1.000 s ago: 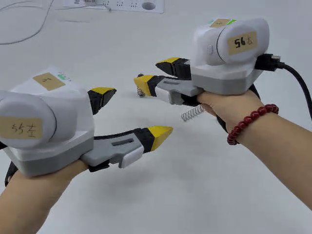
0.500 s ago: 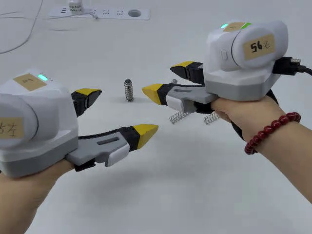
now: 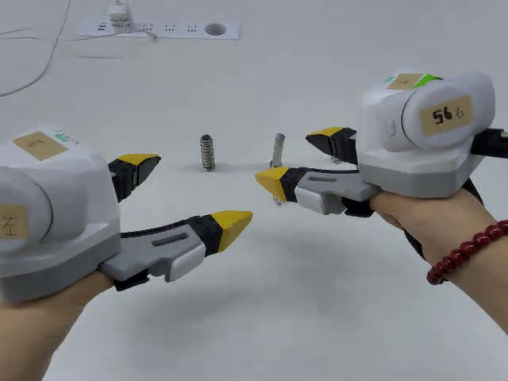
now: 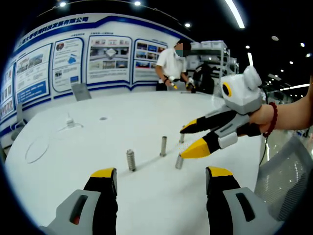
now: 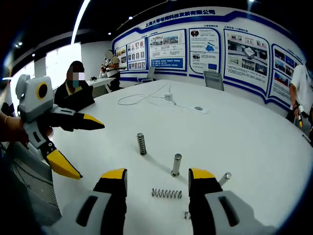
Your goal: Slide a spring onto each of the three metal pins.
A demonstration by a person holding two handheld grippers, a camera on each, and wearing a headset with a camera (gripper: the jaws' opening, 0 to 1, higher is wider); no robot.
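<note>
A broad white table [image 3: 333,71] fills the foreground of a hall hung with blue-framed display boards [image 5: 205,44], and a power strip [image 3: 159,30] lies at the table's far edge. Three short metal pins stand upright in a row near the middle. The first pin [image 5: 140,135] already wears a fitted spring [image 5: 142,146], while the middle pin [image 5: 176,165] and the third pin [image 5: 225,178] are bare. A loose spring [image 5: 166,193] lies on its side on the table just in front of the middle pin, between the jaws of the right gripper [image 5: 157,174] as its own view looks along them. Those jaws are spread wide and hold nothing. The left gripper [image 3: 190,190] hangs well off to the side of the row, its jaws likewise parted and empty. One of three pins looks done, so the loose spring is probably the next thing to pick up. It is thin wire, surely very light and springy, and apt to roll or flick away under a hard pinch. A gentle grip across the coils near one end seems best, leaving the other open end free to meet the pin's top. Whether the pins are fixed to the table cannot be told, so a sideways knock may topple one.
</note>
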